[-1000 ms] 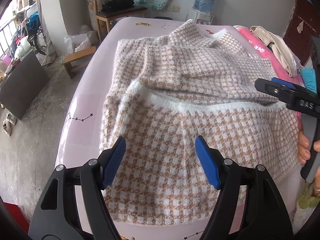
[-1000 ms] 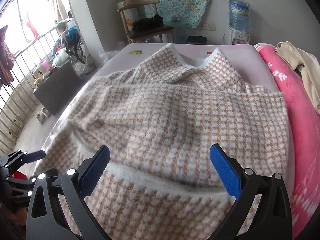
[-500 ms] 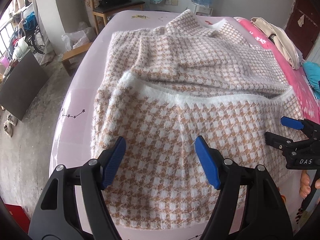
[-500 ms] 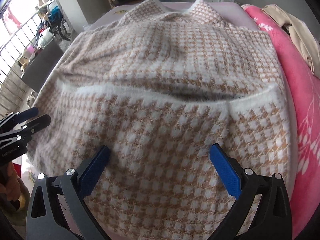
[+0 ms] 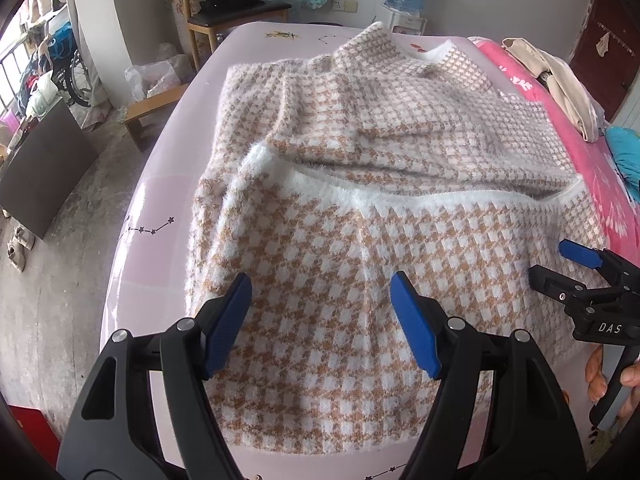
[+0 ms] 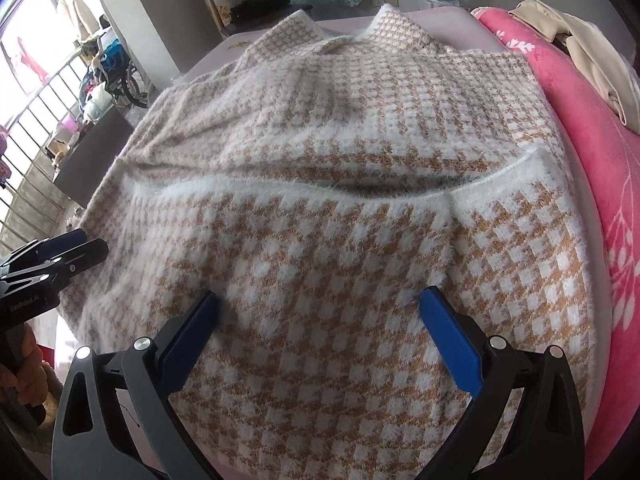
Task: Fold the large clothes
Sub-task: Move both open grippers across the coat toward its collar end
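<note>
Sweater (image 5: 384, 208), tan/white houndstooth knit, lies spread on the pink bed sheet (image 5: 160, 208), bottom half already flipped up so its white hem band (image 5: 400, 196) runs across the middle of the garment; collar is on the far side of that band, the folded edge on the near side. Left gripper (image 5: 320, 316) hangs over the near fold left of the band's centre, jaws spread wide, nothing between the pads. Right gripper (image 6: 320, 328) sits low over the near fold on the other side, jaws likewise released, fabric under them but not pinched. Judgement: next step is likely a second fold, near edge up past the band toward the collar. To do it well: pinch both layers together near the fold's two outer corners, not mid-panel; fluffy knit will slip if only the top layer is caught. Lift both sides evenly, keep the band straight, lay down without dragging. The right side of the band already shows a pucker; smooth first.
</note>
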The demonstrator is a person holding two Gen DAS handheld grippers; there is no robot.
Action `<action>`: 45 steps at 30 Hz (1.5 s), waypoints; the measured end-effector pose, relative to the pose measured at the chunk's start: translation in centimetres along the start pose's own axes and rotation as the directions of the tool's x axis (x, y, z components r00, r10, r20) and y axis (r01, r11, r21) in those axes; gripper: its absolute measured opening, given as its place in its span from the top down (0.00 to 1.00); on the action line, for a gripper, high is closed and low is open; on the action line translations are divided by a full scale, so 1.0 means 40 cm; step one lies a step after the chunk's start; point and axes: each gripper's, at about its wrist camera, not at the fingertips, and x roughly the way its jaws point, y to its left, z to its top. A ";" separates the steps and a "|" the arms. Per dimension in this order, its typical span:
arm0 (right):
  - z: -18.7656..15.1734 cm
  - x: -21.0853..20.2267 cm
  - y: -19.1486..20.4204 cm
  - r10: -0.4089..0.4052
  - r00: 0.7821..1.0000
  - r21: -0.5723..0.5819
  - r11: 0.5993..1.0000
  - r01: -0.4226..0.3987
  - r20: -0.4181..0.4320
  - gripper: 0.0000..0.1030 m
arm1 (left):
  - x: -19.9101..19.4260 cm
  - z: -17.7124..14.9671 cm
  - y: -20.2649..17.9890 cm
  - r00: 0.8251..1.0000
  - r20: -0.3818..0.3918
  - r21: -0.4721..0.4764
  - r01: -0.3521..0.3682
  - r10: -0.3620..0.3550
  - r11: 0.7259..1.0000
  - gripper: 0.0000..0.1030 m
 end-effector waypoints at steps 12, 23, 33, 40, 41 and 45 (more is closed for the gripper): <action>-0.001 -0.001 0.003 -0.005 1.000 -0.002 1.000 0.005 0.001 0.05 | -0.051 -0.009 -0.014 0.999 0.045 0.013 -0.025 0.024 1.000 0.34; -0.005 -0.076 0.026 -0.035 0.998 0.035 0.999 0.033 0.061 0.05 | -0.056 -0.027 -0.001 0.999 0.039 0.009 -0.011 0.011 1.000 0.34; -0.017 -0.128 0.058 0.013 0.994 -0.014 1.000 -0.012 0.107 0.05 | -0.065 -0.037 -0.034 0.999 0.031 0.022 -0.017 0.016 1.000 0.34; -0.044 -0.112 0.103 0.029 0.996 -0.071 0.997 -0.022 0.085 0.12 | -0.058 -0.051 -0.042 1.000 0.021 0.032 -0.016 0.016 0.999 0.34; -0.048 -0.112 0.108 0.031 0.996 -0.079 0.997 -0.024 0.083 0.16 | -0.058 -0.052 -0.041 1.000 0.021 0.031 -0.017 0.016 0.999 0.34; -0.066 -0.108 0.139 0.016 0.997 -0.140 0.990 -0.005 0.080 0.27 | -0.056 -0.059 -0.033 1.000 0.025 0.027 -0.019 0.018 0.999 0.34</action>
